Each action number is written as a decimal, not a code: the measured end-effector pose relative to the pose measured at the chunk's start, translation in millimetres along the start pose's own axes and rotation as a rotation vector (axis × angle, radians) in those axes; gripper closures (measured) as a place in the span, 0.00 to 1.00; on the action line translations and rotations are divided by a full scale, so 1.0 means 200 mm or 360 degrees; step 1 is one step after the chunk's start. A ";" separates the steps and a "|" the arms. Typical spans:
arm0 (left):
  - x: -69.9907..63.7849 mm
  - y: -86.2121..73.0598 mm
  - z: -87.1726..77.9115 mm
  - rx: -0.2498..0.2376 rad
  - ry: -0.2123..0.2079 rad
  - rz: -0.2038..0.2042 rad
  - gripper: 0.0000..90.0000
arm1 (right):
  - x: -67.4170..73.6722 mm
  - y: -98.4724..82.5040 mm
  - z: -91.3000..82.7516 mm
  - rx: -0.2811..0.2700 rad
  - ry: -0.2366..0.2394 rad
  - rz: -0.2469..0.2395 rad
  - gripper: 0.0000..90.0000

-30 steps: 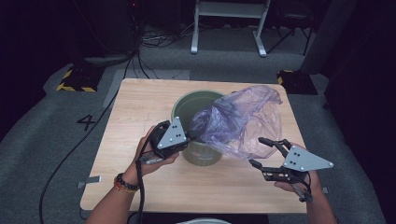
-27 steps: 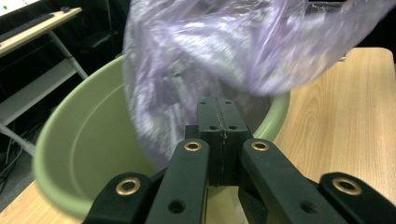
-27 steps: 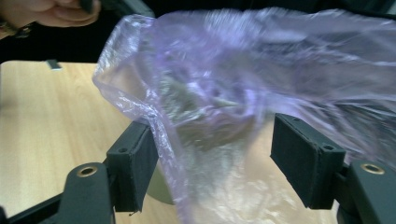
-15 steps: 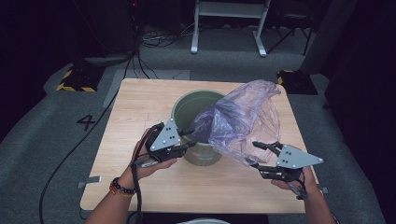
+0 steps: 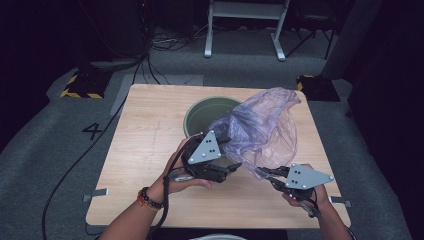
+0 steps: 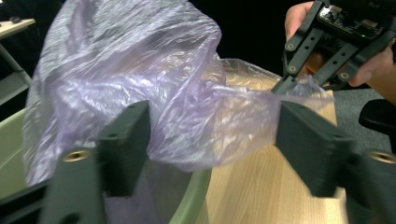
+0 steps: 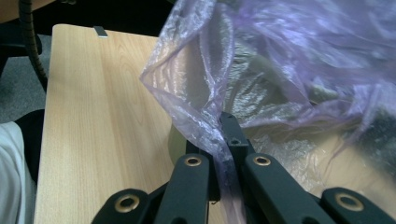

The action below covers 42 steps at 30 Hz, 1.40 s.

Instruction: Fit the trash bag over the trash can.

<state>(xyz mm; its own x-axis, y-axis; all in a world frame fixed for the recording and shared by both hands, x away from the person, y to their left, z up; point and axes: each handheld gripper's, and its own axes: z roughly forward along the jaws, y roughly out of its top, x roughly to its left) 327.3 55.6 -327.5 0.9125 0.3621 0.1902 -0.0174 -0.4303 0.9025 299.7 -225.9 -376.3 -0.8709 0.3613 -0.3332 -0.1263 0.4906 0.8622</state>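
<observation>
Two hand-held grippers work a thin purple plastic bag (image 5: 260,127) draped over the near rim of a green bin (image 5: 207,114) on the wooden counter (image 5: 145,135). Right hand-held gripper (image 5: 264,173): jaws just closed, pinching the bag's edge, as the right gripper view shows. Left hand-held gripper (image 5: 231,167): jaws have just been opening and stand wide, the film hanging between them unpressed, just beside the bin.
</observation>
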 end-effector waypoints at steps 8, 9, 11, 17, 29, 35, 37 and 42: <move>0.01 -0.01 0.03 0.0050 0.0005 0.0076 0.96 | 0.02 0.00 0.02 0.0007 0.0007 -0.0026 0.94; 0.01 -0.01 0.02 0.0059 0.0018 0.0093 0.98 | 0.02 0.00 0.02 0.0005 -0.0002 -0.0025 0.91; 0.01 -0.02 0.00 0.0061 0.0024 0.0110 0.99 | 0.02 0.00 0.02 0.0006 -0.0008 -0.0028 0.78; 0.03 -0.08 -0.09 0.0039 0.0088 0.0067 1.00 | 0.00 0.01 -0.02 0.0002 -0.0063 0.0023 0.47; 0.07 -0.19 -0.23 0.0028 0.0190 0.0026 1.00 | -0.11 -0.01 -0.17 -0.0029 -0.0313 0.0140 0.37; 0.08 -0.23 -0.28 0.0015 0.0229 -0.0009 1.00 | -0.17 0.00 -0.28 -0.0092 -0.0568 0.0171 0.38; 0.08 -0.25 -0.29 0.0018 0.0237 -0.0023 1.00 | -0.19 -0.02 -0.31 -0.0096 -0.0693 0.0180 0.37; 0.09 -0.27 -0.31 0.0025 0.0253 -0.0037 1.00 | -0.26 -0.06 -0.34 -0.0043 -0.0886 0.0210 0.36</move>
<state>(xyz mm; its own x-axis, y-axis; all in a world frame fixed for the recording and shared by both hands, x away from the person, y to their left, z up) 319.9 136.2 -349.7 0.8364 0.4980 0.2290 0.0107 -0.4325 0.9016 314.2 -304.8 -344.0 -0.4993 0.7849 -0.3668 -0.0522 0.3954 0.9170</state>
